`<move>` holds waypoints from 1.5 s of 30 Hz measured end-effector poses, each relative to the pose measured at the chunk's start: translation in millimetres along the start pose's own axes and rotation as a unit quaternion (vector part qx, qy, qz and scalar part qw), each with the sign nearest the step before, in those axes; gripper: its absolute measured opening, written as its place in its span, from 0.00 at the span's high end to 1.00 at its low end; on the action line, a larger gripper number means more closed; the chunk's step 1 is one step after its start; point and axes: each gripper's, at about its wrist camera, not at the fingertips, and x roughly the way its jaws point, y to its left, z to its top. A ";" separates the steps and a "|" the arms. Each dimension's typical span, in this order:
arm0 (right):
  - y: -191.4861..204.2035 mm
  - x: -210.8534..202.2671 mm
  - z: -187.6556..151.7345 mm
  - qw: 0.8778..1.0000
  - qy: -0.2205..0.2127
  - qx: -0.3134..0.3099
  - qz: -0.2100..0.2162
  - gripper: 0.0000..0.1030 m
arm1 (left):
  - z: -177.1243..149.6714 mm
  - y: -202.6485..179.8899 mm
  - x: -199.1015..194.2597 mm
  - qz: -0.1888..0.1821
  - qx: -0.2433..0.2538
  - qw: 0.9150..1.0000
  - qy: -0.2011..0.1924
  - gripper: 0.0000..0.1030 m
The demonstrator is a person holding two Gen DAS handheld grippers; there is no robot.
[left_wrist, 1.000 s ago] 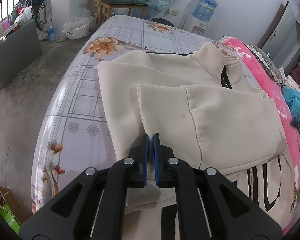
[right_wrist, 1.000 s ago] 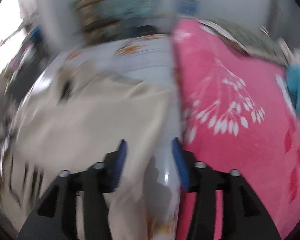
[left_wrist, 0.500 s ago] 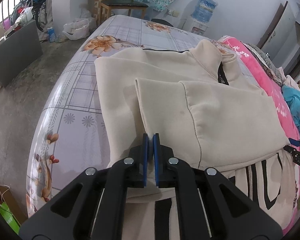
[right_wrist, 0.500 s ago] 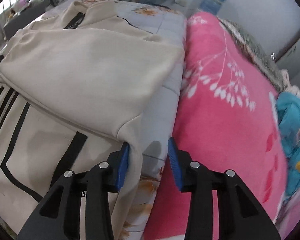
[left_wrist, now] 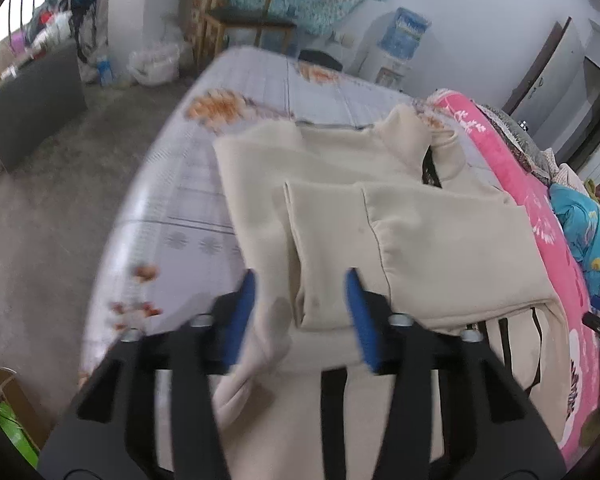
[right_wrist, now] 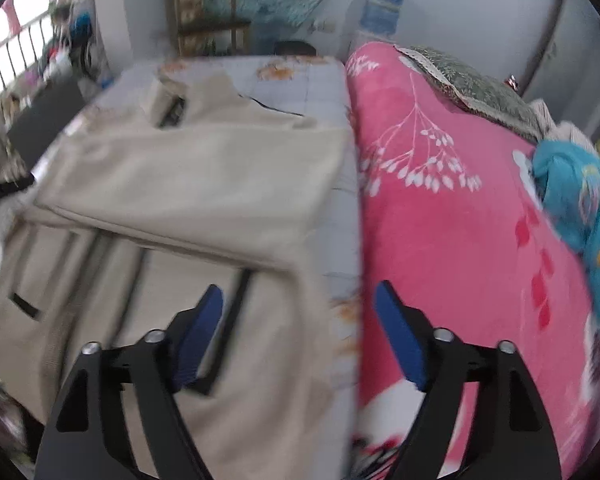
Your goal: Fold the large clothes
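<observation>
A cream zip-up jacket point(left_wrist: 380, 208) with black stripes near its hem lies on the bed, both sleeves folded across its chest. It also shows in the right wrist view point(right_wrist: 204, 184). My left gripper point(left_wrist: 302, 308) is open and empty, its jaws standing either side of the folded sleeve's cuff point(left_wrist: 320, 308). My right gripper point(right_wrist: 298, 328) is open and empty above the jacket's lower right edge, beside the pink blanket. Both views are blurred.
The bed point(left_wrist: 204, 208) has a grey floral sheet. A pink blanket point(right_wrist: 460, 220) and a blue cloth point(right_wrist: 576, 200) lie along its right side. Bare floor point(left_wrist: 40, 220) is to the left. A chair point(left_wrist: 244, 24) and a water dispenser point(left_wrist: 400, 44) stand behind.
My left gripper was shut on the sleeve cuff and has opened, leaving the sleeve lying on the jacket. My right gripper has opened wider and pulled back.
</observation>
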 end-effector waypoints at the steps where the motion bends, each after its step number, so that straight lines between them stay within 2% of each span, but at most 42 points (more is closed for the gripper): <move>1: 7.2 -7.2 -6.0 1.000 -0.008 0.008 0.015 0.21 | -1.5 -1.1 -8.8 0.003 0.005 1.000 -0.006 0.44; 3: 27.7 -19.1 -25.0 0.998 -0.024 0.029 0.047 0.17 | -9.7 -5.5 -31.9 0.013 0.022 1.000 -0.013 0.30; 7: 70.2 -23.0 -62.3 0.997 -0.039 0.024 0.062 0.15 | -45.5 -25.6 -70.4 0.047 0.080 0.996 -0.015 0.18; 12: 102.5 -7.3 -102.6 0.995 -0.033 0.052 0.075 0.15 | -107.6 -59.0 -83.4 0.084 0.147 0.985 0.003 0.13; 16: 111.3 4.6 -117.1 0.997 -0.019 0.050 0.048 0.15 | -148.2 -79.4 -70.2 0.099 0.159 0.982 0.025 0.13; 20: 116.4 13.6 -122.5 0.999 -0.008 0.037 0.031 0.14 | -175.5 -86.2 -49.0 0.143 0.168 0.974 0.041 0.13; 22: 119.2 18.7 -124.6 0.999 -0.001 0.029 0.025 0.12 | -179.1 -88.0 -49.1 0.154 0.171 0.973 0.026 0.11; 26: 119.7 23.5 -130.5 0.999 0.000 0.026 0.018 0.07 | -179.4 -86.2 -47.8 0.164 0.165 0.972 0.028 0.08; 35: 115.2 26.4 -134.8 0.999 -0.002 0.034 0.031 0.06 | -176.7 -78.6 -45.3 0.148 0.124 0.981 0.032 0.07; 45: 111.6 26.4 -137.3 0.998 -0.010 0.040 0.043 0.06 | -175.6 -76.3 -44.1 0.142 0.115 0.983 0.034 0.07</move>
